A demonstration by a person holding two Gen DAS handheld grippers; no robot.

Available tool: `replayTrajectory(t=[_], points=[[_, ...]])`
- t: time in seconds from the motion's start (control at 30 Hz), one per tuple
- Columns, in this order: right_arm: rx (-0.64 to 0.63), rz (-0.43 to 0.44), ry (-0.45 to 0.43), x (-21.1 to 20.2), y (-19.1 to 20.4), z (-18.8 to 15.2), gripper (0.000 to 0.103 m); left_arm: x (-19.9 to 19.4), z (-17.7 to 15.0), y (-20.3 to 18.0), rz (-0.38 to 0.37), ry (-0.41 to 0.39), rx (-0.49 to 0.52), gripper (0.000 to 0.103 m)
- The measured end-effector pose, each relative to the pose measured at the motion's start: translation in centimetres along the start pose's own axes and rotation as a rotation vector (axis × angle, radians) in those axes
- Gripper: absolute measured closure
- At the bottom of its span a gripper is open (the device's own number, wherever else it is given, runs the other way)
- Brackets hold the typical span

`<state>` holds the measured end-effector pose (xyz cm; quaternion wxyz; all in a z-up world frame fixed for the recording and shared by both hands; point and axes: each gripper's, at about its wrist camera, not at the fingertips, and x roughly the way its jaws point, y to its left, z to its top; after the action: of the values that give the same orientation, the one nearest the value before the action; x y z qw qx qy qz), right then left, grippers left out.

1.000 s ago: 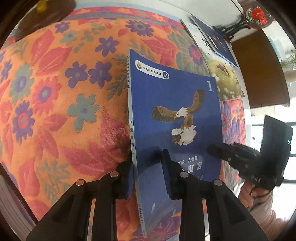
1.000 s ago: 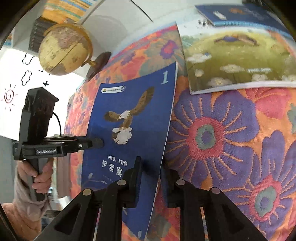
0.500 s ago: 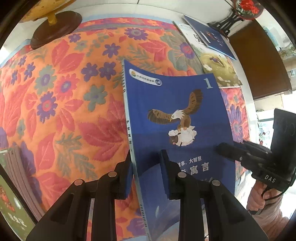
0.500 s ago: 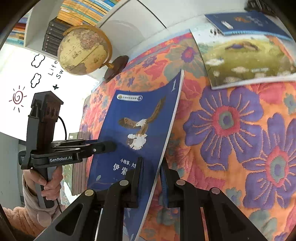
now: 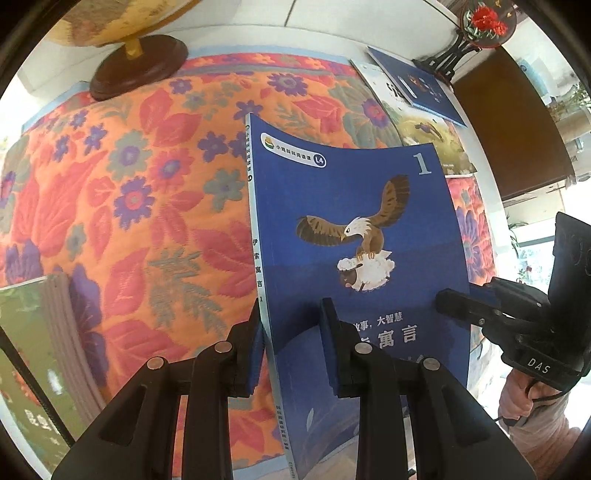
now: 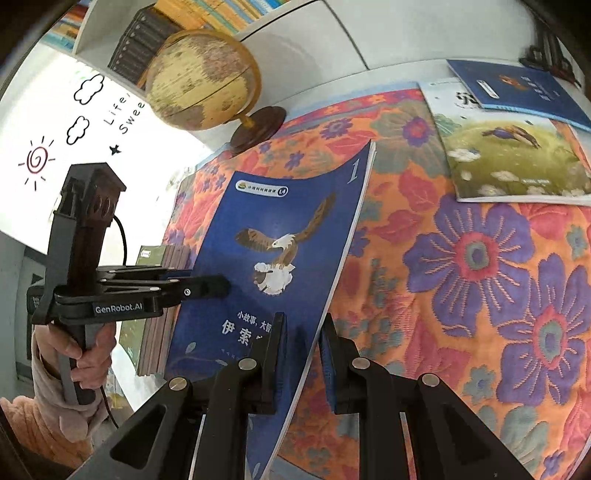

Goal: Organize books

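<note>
A thin blue book with an eagle on its cover (image 5: 354, 229) (image 6: 288, 236) hangs above the floral tablecloth (image 5: 140, 206) (image 6: 480, 280), slightly bowed. My left gripper (image 5: 291, 332) is shut on its spine edge near the bottom, one pad behind and one on the cover. My right gripper (image 6: 301, 350) is shut on the opposite long edge. Each gripper shows in the other's view: the right one (image 5: 454, 301) at the book's right edge, the left one (image 6: 218, 286) at its left edge, held by a hand in a pink sleeve (image 6: 55, 369).
A green meadow book (image 6: 517, 162) (image 5: 428, 129) and another blue book (image 6: 517, 88) (image 5: 417, 85) lie at the far end of the cloth. A stack of books (image 5: 55, 332) (image 6: 162, 295) sits at the left. A globe (image 6: 203, 77) on a wooden base (image 5: 140, 62) stands at the back, under bookshelves (image 6: 166, 22).
Both grippers have lifted the blue book higher off the cloth. More of the table shows now, with the globe's base and the stack at the left coming into view.
</note>
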<state>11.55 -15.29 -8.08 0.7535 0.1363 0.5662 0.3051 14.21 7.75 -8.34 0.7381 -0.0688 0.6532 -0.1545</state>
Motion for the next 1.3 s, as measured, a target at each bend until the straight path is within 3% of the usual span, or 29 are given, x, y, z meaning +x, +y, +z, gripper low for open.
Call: replayTrajectory(t=[1.3], points=[[-0.132,0.056,-0.042,3.5,15.7,1.3,0.085,-11.7,-5.4,10.9,0.031,-0.152,-0.072,0.079]])
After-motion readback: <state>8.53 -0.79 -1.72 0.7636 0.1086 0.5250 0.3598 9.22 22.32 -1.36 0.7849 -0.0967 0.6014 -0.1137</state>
